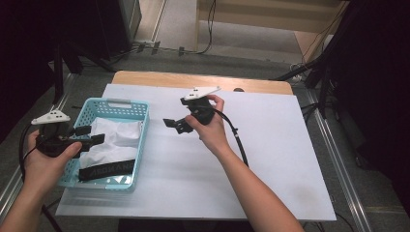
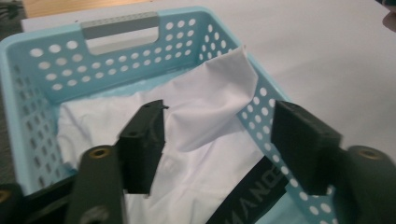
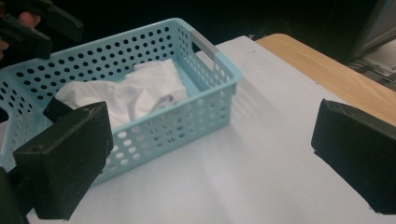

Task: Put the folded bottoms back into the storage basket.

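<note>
The left gripper [image 1: 92,135] hangs with jaws apart and empty over the blue basket [image 1: 114,104], where the white cloth [image 1: 113,140] lies bunched. It looks soft, light and floppy, best pinched at a raised fold. Farther off, the right gripper [image 1: 172,124] stands wide open above the table [image 1: 270,145].

The white sheet [image 1: 270,145] right of the blue basket [image 1: 140,145] lies bare; the basket's walls block the left side.
</note>
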`<control>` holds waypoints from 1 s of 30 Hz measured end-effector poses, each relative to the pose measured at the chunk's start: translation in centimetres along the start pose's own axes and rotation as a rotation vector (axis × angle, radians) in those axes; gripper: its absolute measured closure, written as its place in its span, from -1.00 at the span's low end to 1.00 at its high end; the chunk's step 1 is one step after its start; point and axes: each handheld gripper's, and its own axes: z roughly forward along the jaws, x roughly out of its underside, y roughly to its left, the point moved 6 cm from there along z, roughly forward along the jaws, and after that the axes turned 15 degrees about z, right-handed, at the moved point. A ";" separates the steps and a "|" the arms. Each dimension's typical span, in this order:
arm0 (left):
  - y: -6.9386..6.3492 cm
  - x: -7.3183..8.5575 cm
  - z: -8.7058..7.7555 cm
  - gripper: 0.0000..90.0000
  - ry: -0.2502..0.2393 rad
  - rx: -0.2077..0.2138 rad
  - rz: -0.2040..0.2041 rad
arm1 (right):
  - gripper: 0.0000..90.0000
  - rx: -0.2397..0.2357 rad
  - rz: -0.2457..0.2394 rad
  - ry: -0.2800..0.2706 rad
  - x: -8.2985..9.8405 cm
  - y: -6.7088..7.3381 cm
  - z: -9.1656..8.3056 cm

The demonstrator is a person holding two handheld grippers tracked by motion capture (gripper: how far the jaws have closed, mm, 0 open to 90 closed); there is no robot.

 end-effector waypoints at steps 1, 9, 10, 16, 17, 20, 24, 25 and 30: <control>0.1 -0.2 0.3 0.00 0.005 -0.005 -0.002 | -1.00 0.008 0.000 -0.007 0.3 -0.3 -0.6; 1.8 -1.1 2.8 0.59 0.046 -0.031 -0.064 | -1.00 0.075 -0.006 -0.034 3.2 -1.8 -5.5; 1.8 -1.1 3.1 0.69 0.061 -0.025 -0.066 | -1.00 0.084 -0.012 -0.036 3.6 -2.0 -6.1; 0.2 -0.7 4.9 1.00 0.124 0.033 -0.035 | -1.00 0.122 0.009 -0.069 5.8 -2.9 -9.9; -0.2 -0.6 5.1 1.00 0.135 0.045 -0.030 | -1.00 0.131 0.011 -0.073 6.2 -3.1 -10.5; -1.1 -0.1 6.1 1.00 0.184 0.071 -0.008 | -1.00 0.155 0.021 -0.091 7.5 -3.7 -12.4; -2.5 0.6 7.3 1.00 0.246 0.109 0.019 | -1.00 0.195 0.036 -0.106 9.3 -4.6 -14.8; -2.8 0.7 7.6 1.00 0.269 0.122 0.027 | -1.00 0.209 0.031 -0.105 9.8 -4.9 -15.4; -4.1 1.6 9.1 1.00 0.358 0.175 0.068 | -1.00 0.258 0.074 -0.117 12.4 -6.2 -18.4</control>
